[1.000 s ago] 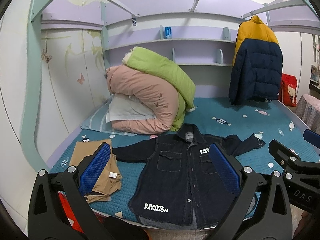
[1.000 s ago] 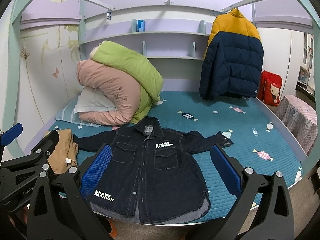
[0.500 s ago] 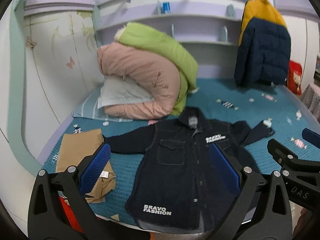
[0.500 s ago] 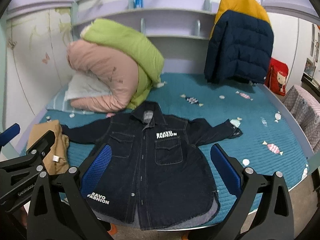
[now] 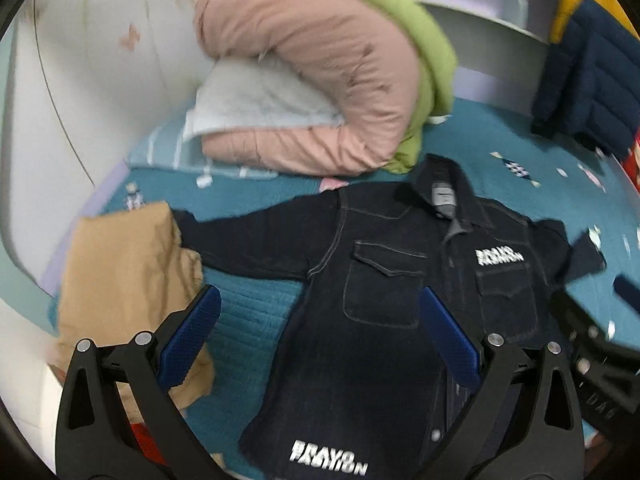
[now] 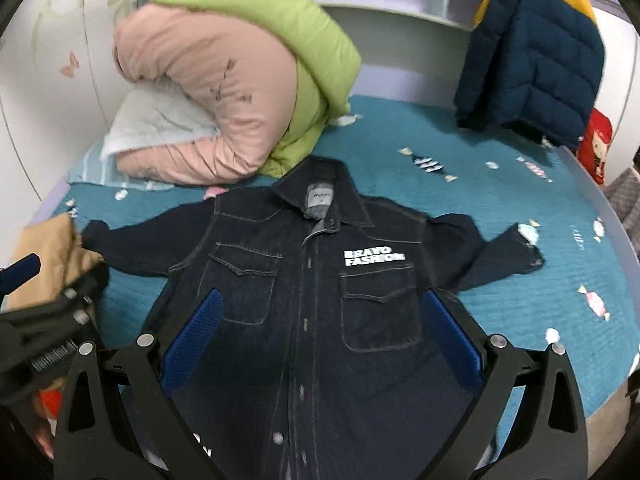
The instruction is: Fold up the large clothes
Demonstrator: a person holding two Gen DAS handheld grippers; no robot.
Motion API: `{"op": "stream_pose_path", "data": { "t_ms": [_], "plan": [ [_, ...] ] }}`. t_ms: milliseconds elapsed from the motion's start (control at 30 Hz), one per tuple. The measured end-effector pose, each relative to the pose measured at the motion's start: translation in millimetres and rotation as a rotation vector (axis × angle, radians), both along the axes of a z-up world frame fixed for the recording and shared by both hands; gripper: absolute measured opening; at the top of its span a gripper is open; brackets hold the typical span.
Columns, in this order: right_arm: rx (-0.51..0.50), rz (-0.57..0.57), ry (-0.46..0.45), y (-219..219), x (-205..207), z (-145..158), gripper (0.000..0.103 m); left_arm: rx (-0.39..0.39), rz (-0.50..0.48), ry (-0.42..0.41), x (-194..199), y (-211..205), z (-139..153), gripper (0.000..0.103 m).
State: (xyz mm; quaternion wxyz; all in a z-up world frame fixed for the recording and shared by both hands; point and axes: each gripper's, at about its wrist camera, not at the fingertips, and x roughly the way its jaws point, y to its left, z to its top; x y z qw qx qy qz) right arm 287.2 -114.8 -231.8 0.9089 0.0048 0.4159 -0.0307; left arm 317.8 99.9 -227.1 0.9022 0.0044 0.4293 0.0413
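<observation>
Denim jacket (image 6: 312, 320) lies flat, front up, on bed (image 6: 560, 280) as both grippers, left gripper (image 5: 316, 340) and right gripper (image 6: 320, 336), fingers apart and empty, have moved closer, so folding hasn't started.

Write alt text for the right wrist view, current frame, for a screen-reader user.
A dark denim jacket lies flat, front up and sleeves spread, on a teal bedspread, framed by the open right gripper, which holds nothing. Behind it sit rolled pink and green quilts; a navy and yellow puffer coat hangs at right, and tan clothing lies at left.
</observation>
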Motion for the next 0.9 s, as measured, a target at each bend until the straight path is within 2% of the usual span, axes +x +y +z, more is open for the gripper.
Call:
{"op": "stream_pose_path", "data": {
  "t_ms": [100, 200, 333, 400, 533, 633, 700, 767, 900],
  "plan": [
    [0.026, 0.006, 0.037, 9, 33, -29, 0.096, -0.081, 0.074, 0.066, 46, 32, -33, 0.099],
    [0.040, 0.016, 0.071, 17, 62, -51, 0.096, -0.119, 0.168, 0.126, 81, 60, -62, 0.099],
    [0.030, 0.041, 0.102, 31, 95, -80, 0.096, -0.151, 0.270, 0.167, 117, 92, -94, 0.099],
    [0.040, 0.049, 0.127, 36, 111, -93, 0.096, -0.213, 0.327, 0.182, 133, 109, -111, 0.099],
    [0.056, 0.057, 0.143, 43, 127, -107, 0.096, -0.314, 0.405, 0.187, 155, 129, -146, 0.099],
    [0.048, 0.071, 0.154, 46, 134, -116, 0.096, -0.305, 0.556, 0.172, 160, 146, -162, 0.099],
    [0.042, 0.074, 0.160, 46, 138, -121, 0.096, -0.391, 0.625, 0.160, 159, 159, -173, 0.099],
    [0.051, 0.070, 0.166, 44, 142, -127, 0.096, -0.402, 0.678, 0.148, 157, 167, -179, 0.099],
    [0.081, 0.066, 0.184, 41, 150, -136, 0.096, -0.400, 0.723, 0.062, 160, 181, -181, 0.099]
  ]
}}
